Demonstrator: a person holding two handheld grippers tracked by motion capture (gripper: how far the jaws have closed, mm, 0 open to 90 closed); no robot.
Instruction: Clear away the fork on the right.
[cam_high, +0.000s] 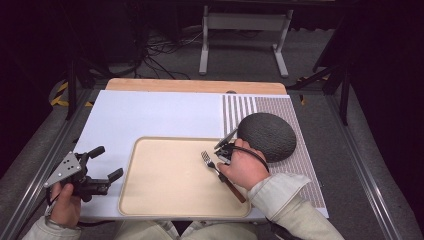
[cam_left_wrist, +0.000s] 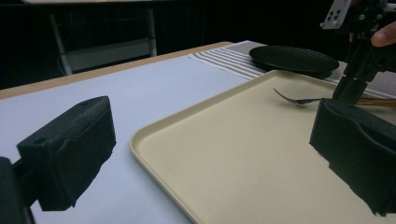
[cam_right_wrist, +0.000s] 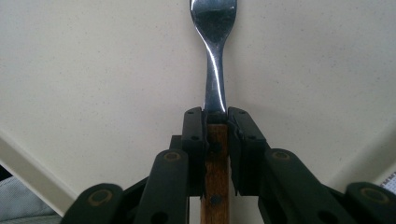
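Over the right half of the beige tray (cam_high: 150, 200), a fork (cam_right_wrist: 215, 88) with a steel head and a riveted wooden handle is clamped between the jaws of the right gripper (cam_right_wrist: 215, 122), which press on either side of the handle just where the wood meets the metal neck. In the high view the fork (cam_high: 210, 162) points its tines toward the tray's middle while the handle runs back under the right hand (cam_high: 245, 167); whether it rests on the tray or hangs just above it I cannot tell. It should handle as a light, stiff thing; the polished steel looks slippery, so the flat-sided wood is probably the better place to grip, and a hold this near the neck likely keeps the head from swinging. Just beyond the hand, a dark round plate (cam_high: 267, 136) sits on a striped placemat (cam_high: 240, 107). Well apart, off the tray's left edge, the left gripper (cam_high: 104, 161) is held above the white table surface (cam_high: 150, 115) with its jaws wide apart and nothing between them.
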